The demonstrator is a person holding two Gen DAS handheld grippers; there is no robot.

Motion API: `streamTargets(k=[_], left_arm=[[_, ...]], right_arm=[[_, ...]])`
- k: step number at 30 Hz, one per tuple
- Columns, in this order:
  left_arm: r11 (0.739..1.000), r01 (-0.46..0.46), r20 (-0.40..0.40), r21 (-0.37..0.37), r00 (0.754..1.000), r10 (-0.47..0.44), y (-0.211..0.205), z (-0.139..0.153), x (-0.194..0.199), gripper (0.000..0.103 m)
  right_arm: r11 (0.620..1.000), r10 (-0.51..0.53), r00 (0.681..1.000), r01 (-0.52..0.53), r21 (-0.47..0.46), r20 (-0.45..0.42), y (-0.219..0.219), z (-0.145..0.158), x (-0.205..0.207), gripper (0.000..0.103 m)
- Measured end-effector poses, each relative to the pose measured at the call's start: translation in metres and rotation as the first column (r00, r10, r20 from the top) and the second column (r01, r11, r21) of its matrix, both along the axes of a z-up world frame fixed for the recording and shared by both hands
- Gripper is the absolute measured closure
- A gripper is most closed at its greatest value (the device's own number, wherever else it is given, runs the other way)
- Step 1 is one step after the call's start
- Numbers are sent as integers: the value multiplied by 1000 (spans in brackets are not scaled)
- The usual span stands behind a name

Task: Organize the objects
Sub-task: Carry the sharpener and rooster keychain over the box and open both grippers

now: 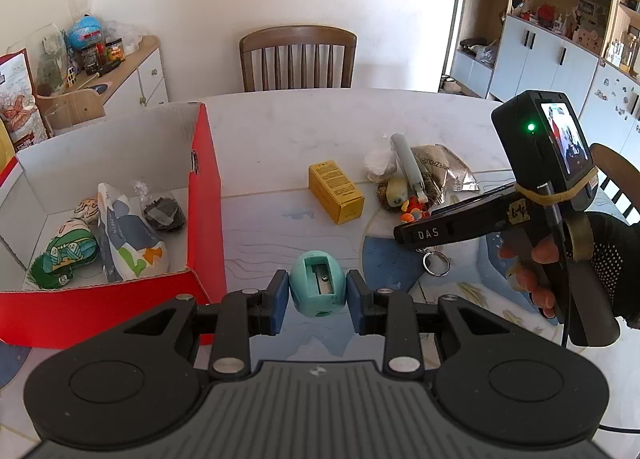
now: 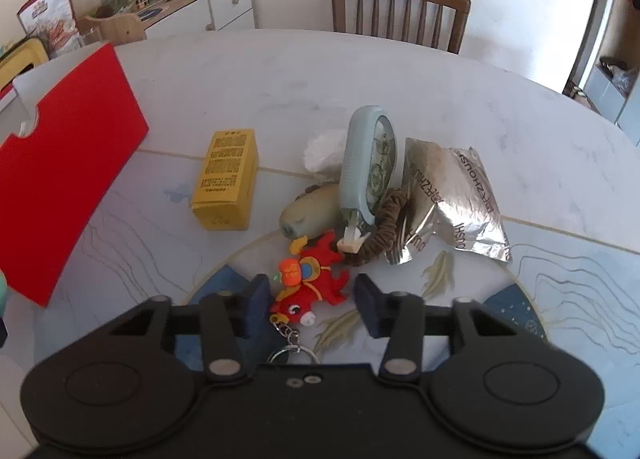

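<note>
Teal pencil sharpener (image 1: 318,285) sits pinched in the left gripper (image 1: 318,291), with the red box (image 1: 204,195) just to its left, while the right gripper (image 2: 310,305) hangs spread around the red toy keychain (image 2: 310,283).

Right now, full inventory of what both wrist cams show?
pencil sharpener: 1, teal, clamped in left gripper
box: 1, red with white inside, table left; holds patterned pouches and a dark bag
carton: 1, yellow, mid-table
dragon keychain: 1, red, between right gripper's fingers
tape dispenser: 1, pale blue, in the pile
foil packet: 1, silver, right of pile
scrunchie: 1, brown, in the pile
left gripper: shut on sharpener
right gripper: open
</note>
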State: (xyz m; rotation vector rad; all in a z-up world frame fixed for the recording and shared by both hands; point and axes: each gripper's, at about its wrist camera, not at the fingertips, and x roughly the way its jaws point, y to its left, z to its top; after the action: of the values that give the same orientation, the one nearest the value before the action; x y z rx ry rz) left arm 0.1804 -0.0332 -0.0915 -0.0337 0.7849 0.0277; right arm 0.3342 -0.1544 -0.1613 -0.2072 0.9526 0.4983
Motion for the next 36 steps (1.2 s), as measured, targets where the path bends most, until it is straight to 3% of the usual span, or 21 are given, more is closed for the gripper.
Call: streamTargets(k=[10,19,30,36], left_arm=[[1000,6,10,4,1000,-6,-2,7,-1,73],[1000,12,28,23,1000,-12,6,26,-6,73],[999,7,69,33,998,-9,45,60,-12,73],[998,-11,89,54,996,6,77,72,-16,73]], right_arm=[[999,38,999,-38,25,-5,-4,19,-13,65],[991,109,994,-111,72,27,1,74,-48,65],[976,169,983,-178,128,74,33,136,-70,65],[965,204,973,-218,142,107,68,155,-76,65]])
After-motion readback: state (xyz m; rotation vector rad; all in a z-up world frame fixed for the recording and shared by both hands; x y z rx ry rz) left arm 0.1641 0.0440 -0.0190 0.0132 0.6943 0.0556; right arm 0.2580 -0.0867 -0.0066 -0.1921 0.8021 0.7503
